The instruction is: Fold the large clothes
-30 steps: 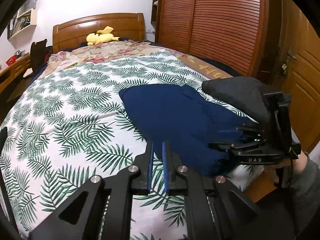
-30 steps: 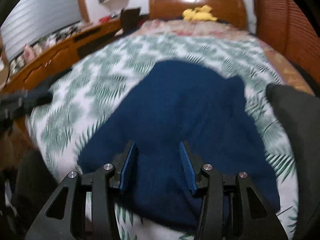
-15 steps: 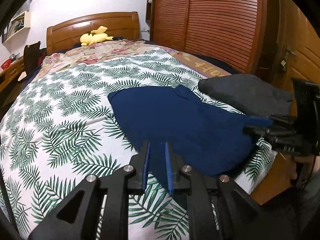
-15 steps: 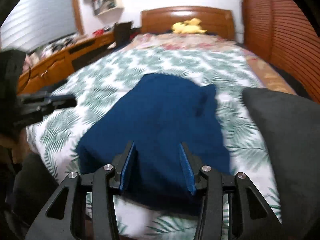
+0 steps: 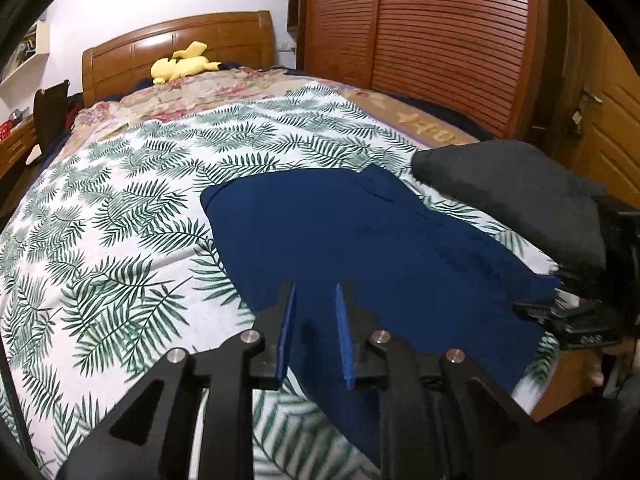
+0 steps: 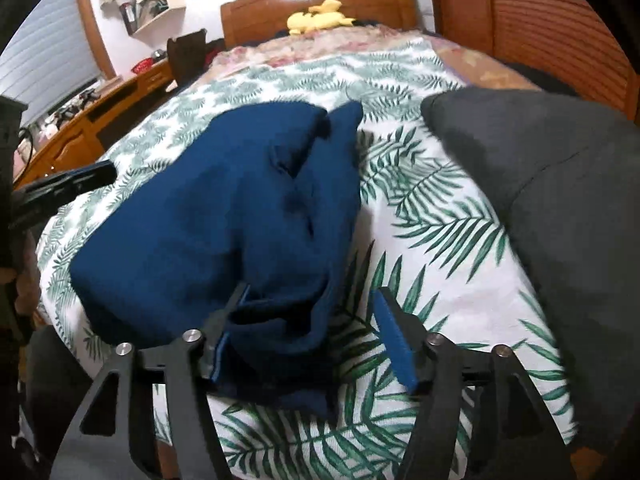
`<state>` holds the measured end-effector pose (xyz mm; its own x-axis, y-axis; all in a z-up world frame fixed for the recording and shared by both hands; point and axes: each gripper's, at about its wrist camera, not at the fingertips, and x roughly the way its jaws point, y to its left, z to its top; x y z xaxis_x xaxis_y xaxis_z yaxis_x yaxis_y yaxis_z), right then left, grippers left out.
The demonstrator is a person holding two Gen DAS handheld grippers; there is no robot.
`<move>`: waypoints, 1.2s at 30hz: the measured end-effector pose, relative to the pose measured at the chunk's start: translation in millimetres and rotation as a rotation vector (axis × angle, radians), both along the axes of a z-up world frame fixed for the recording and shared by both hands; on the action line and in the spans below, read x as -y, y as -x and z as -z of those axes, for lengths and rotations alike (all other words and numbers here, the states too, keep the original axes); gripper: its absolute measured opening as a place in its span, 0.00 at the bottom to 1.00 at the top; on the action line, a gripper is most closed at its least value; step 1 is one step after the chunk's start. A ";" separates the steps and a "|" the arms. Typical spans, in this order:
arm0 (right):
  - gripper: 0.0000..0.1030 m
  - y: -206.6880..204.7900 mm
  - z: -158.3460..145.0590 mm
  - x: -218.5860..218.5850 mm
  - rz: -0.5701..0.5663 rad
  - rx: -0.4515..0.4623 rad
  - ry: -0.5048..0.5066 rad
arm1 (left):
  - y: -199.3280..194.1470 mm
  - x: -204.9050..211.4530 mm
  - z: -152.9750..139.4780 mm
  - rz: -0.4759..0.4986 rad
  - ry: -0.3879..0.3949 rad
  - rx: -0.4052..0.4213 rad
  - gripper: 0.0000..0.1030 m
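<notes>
Folded navy garment (image 6: 224,216) lies mid-frame on the bed (image 6: 432,248). Left claw (image 5: 316,296) has just been opening, nothing pinched, navy cloth behind it. Right claw (image 6: 308,300) also just been opening, now spread; garment edge loose betw. its pads.

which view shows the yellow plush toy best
The left wrist view: the yellow plush toy lies sharp against the wooden headboard, ears and tail readable. The right wrist view shows the same toy at the headboard too, but smaller and blurrier, only a yellow shape.

My left tongs (image 5: 315,334) have just opened to a narrow gap, while my right tongs (image 6: 312,334) have spread wide.
</notes>
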<state>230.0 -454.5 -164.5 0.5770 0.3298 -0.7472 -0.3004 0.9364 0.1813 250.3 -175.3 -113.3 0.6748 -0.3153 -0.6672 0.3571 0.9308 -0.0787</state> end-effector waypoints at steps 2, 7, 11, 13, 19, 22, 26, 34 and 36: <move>0.66 -0.5 1.1 2.5 0.003 -0.013 -0.021 | -14.9 0.6 5.9 -0.008 -0.011 -0.013 0.17; 0.67 -2.9 3.1 6.2 -0.001 -0.027 -0.052 | -55.2 -2.5 19.7 -0.028 -0.031 -0.044 0.17; 0.68 -1.2 2.7 5.9 0.002 -0.024 -0.054 | -82.3 -6.2 30.1 -0.035 -0.035 -0.075 0.17; 0.68 -1.0 2.9 5.3 0.003 -0.021 -0.050 | -94.7 -7.6 36.1 -0.044 -0.047 -0.081 0.17; 0.68 -3.5 2.8 3.8 0.005 -0.018 -0.038 | -123.6 -17.4 53.6 -0.089 -0.093 -0.091 0.25; 0.68 -4.1 3.0 3.0 0.002 -0.019 -0.035 | -137.7 -23.4 60.1 -0.107 -0.094 -0.106 0.32; 0.68 -7.3 5.9 3.3 -0.010 -0.037 -0.051 | -155.1 -28.3 64.0 -0.124 -0.086 -0.118 0.37; 0.68 -7.6 7.6 2.1 -0.015 -0.042 -0.056 | -181.0 -28.8 71.9 -0.134 -0.079 -0.143 0.53; 0.68 -7.7 8.0 1.7 -0.018 -0.038 -0.047 | -183.4 -31.7 72.9 -0.143 -0.061 -0.151 0.54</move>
<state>237.7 -456.3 -172.5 0.5420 0.3753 -0.7519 -0.3097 0.9210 0.2364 433.8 -143.6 -186.2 0.6007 -0.1796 -0.7790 0.2092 0.9758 -0.0637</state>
